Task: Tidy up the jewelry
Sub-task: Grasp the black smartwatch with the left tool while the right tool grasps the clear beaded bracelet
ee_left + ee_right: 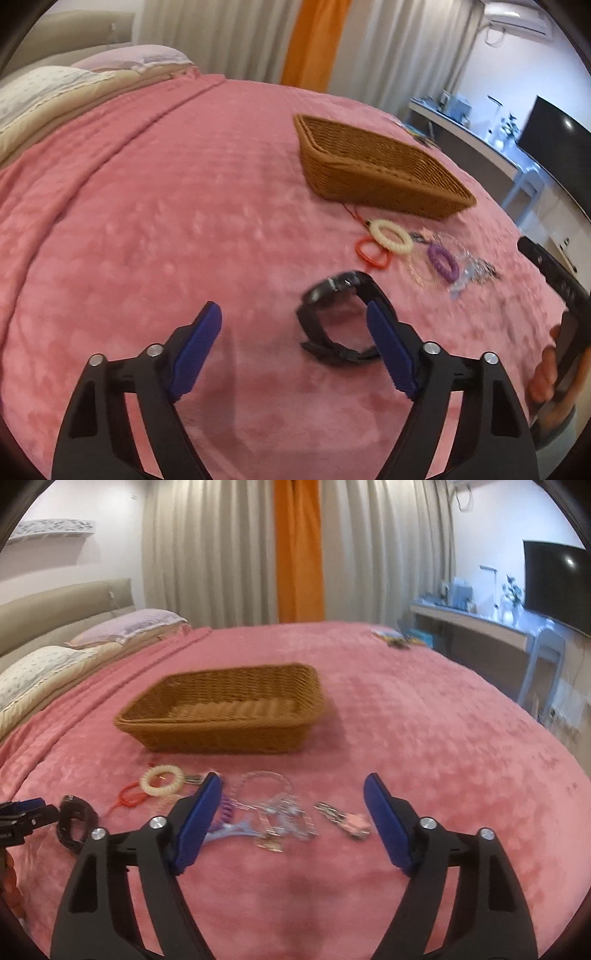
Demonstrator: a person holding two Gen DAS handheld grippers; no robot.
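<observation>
**Left claw lining up on the watch, nothing in the basket yet**

So the left claw [295, 339] is hanging wide open just above the bed [147, 221], with nothing between its blue pads. The watch [336, 317] is sitting right by its right finger [388, 343], partly tucked behind it, more off to that side than centred in the gap. Can't tell if the pad is actually touching the strap or just in front of it.

The right claw [293, 812] is spread open too, empty, hovering over the tangle of clear and silvery pieces [273, 812] and a small pink bit [351, 823].

My read: this is the very first pick. The basket [376, 170] is looking empty from the right view, and everything is lying on the bed in front of it: white ring [391, 238], red ring [371, 254], purple ring [443, 262].

Next move, I'm guessing: the left claw is needing to slide right so the watch sits between both pads, then drop and close on the strap.

Orientation: the watch is lying on its side as a curled loop, face end pointing away toward the basket, buckle end toward the claw. Its long axis is running roughly along the claw's fingers, so closing across the band looks doable. Frame's a bit blurry though.
</observation>
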